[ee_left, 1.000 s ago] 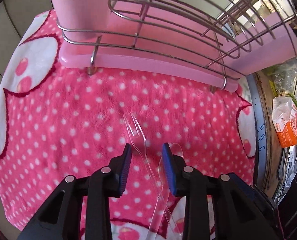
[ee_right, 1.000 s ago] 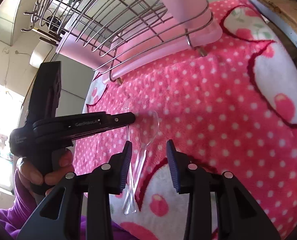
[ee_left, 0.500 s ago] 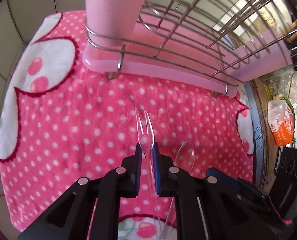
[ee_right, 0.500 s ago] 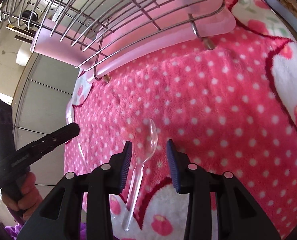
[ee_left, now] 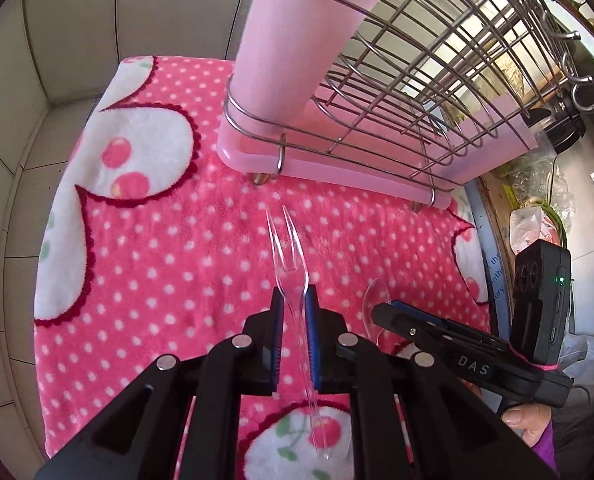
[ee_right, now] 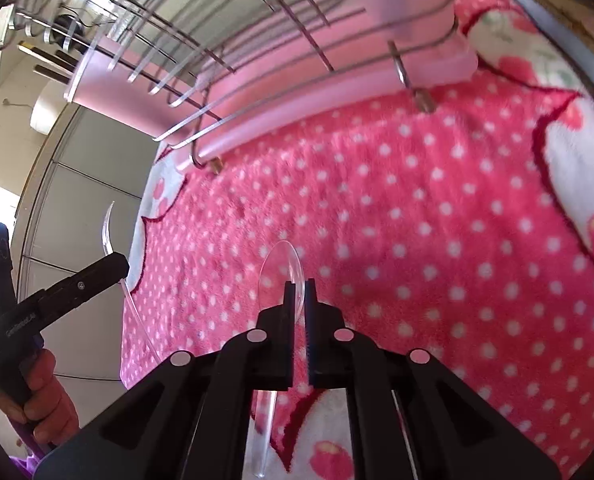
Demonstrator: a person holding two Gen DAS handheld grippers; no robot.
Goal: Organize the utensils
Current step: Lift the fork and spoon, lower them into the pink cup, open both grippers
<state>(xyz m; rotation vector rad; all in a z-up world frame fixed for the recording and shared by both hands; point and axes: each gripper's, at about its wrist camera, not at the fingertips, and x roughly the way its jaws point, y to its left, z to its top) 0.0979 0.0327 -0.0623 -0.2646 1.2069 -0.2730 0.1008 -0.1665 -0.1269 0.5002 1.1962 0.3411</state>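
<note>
Clear fork (ee_left: pixel 291 268) clamped in left tool (ee_left: pixel 294 300), lifted off pink dotted towel (ee_left: pixel 177 248). Clear spoon (ee_right: pixel 283 276) gripped in right tool (ee_right: pixel 300 292), jaws just closed on it, low over towel. Dish rack (ee_left: pixel 397 92) stood behind.

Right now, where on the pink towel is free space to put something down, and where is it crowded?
Free: the dotted towel between the rack's pink tray and the grippers, and its left side by the tiled wall. Crowded: the near edge, where the left gripper clamps the fork and the right gripper clamps the spoon.
</note>
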